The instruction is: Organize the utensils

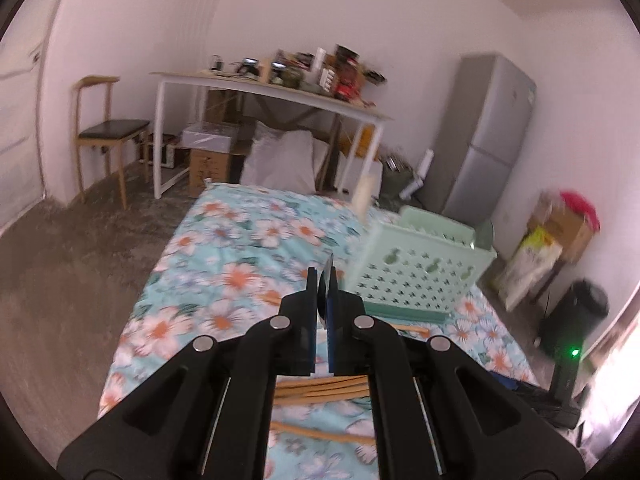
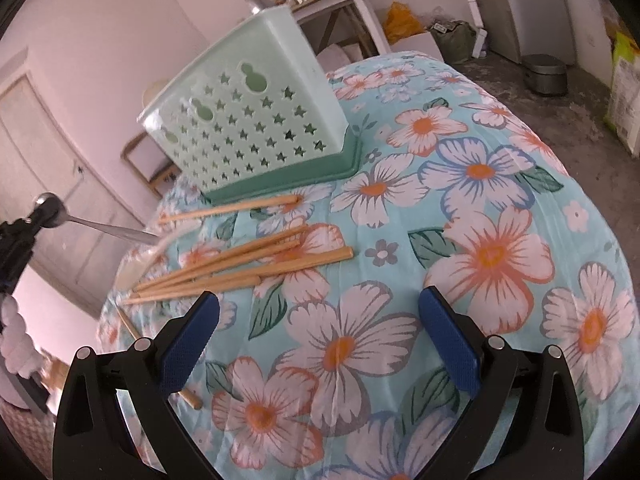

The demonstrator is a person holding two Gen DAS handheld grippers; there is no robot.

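Observation:
My left gripper (image 1: 324, 276) is shut on a metal spoon (image 1: 330, 270), seen edge-on as a thin sliver between its pads. The right wrist view shows this gripper (image 2: 16, 232) at the far left, holding the spoon (image 2: 100, 226) above the table's left edge with the handle pointing at the chopsticks. A pale green perforated utensil basket (image 1: 420, 268) (image 2: 248, 120) stands on a darker green tray. Several wooden chopsticks (image 1: 320, 390) (image 2: 240, 264) lie loose on the cloth in front of it. My right gripper (image 2: 320, 320) is open over the cloth, nothing between its fingers.
The table wears a floral cloth (image 2: 480, 208) (image 1: 240, 248). Another metal spoon (image 2: 256, 0) sticks out of the basket. Behind stand a cluttered white desk (image 1: 272, 92), a wooden chair (image 1: 104, 132), a grey fridge (image 1: 488, 136), a dark bin (image 1: 576, 312) and boxes (image 1: 556, 236).

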